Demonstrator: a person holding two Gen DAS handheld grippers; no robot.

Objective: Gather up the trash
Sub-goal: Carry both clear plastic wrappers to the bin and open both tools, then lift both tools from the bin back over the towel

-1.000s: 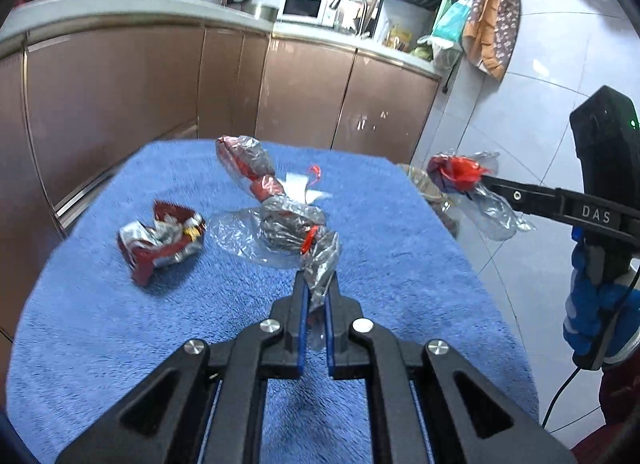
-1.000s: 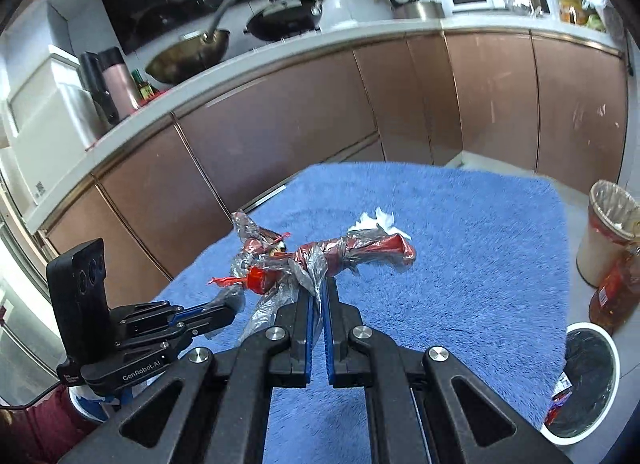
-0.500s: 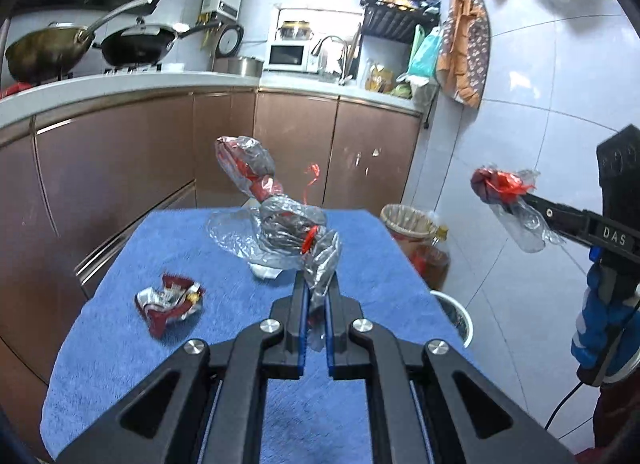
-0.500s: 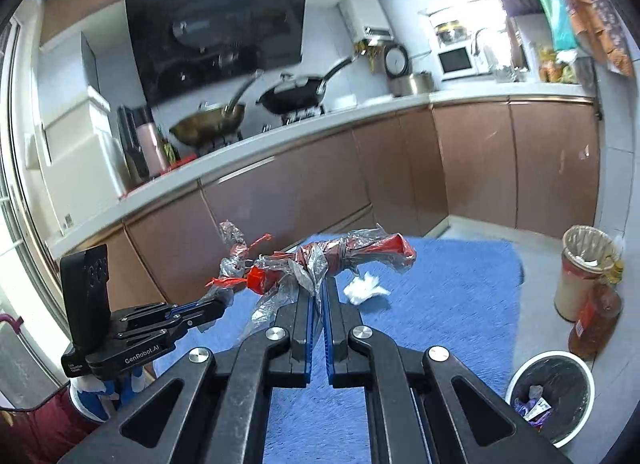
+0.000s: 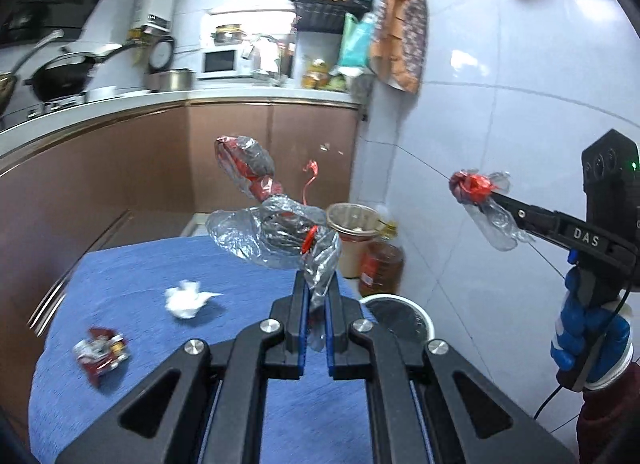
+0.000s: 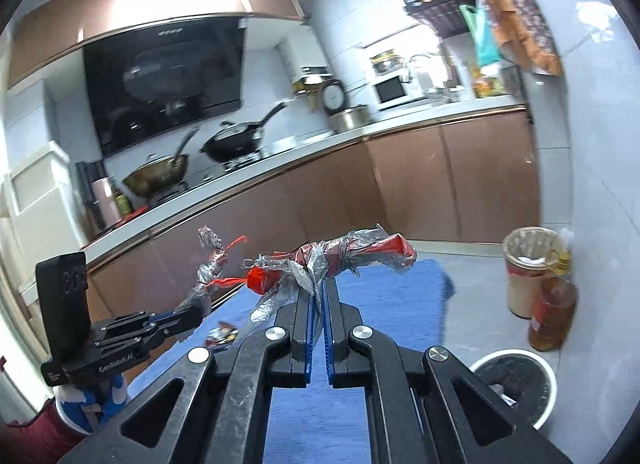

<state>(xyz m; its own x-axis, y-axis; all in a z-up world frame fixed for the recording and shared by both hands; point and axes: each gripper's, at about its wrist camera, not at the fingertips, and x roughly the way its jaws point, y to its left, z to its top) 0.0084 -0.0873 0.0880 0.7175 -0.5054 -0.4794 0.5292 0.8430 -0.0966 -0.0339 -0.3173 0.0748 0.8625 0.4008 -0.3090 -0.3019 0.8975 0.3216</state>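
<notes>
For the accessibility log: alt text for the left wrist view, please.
The left gripper holds a crumpled clear-and-red wrapper above a blue towel-covered table; the right gripper holds another wrapper. A tissue and red packet remain.

Motion-blurred red wrapper (image 5: 101, 352) on cloth; white bin (image 6: 516, 388) partly behind fingers.

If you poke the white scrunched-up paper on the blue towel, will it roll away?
Probably not far: the crumpled white paper wad looks lumpy, not round, and the fuzzy blue towel should grab it. It seems very light and soft, so a nudge would likely scoot or squash it.
</notes>
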